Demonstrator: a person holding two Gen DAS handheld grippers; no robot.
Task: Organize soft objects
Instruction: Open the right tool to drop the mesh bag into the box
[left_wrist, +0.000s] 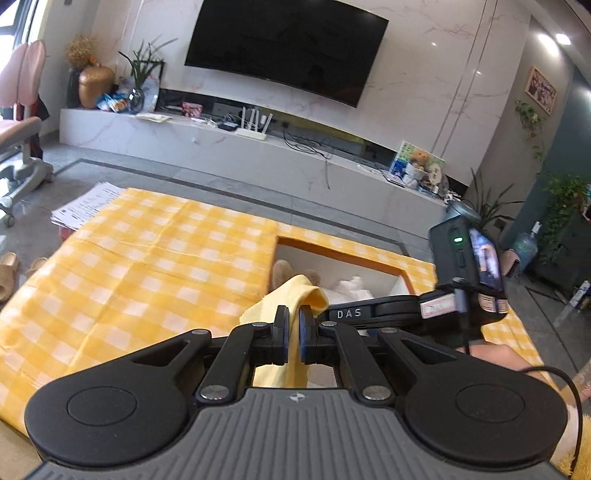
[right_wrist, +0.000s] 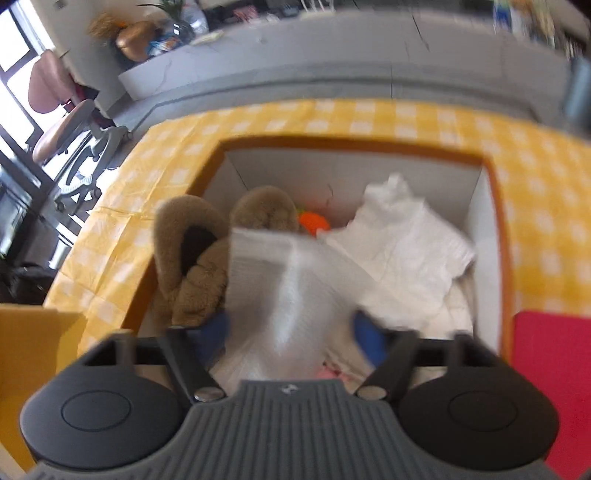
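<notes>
My left gripper is shut on a pale yellow cloth, which hangs between its blue pads at the near edge of an open white-walled box. My right gripper is over the same box with its jaws wide open. A white ribbed cloth, blurred, lies between its blue pads without being pressed by them. In the box lie brown furry slippers, a small orange thing and a crumpled white cloth. The right gripper's camera housing shows at the right of the left wrist view.
A yellow-and-white checked cloth covers the surface around the box. Papers lie at its far left corner. A red sheet lies right of the box and yellow cardboard left. A TV bench runs along the far wall.
</notes>
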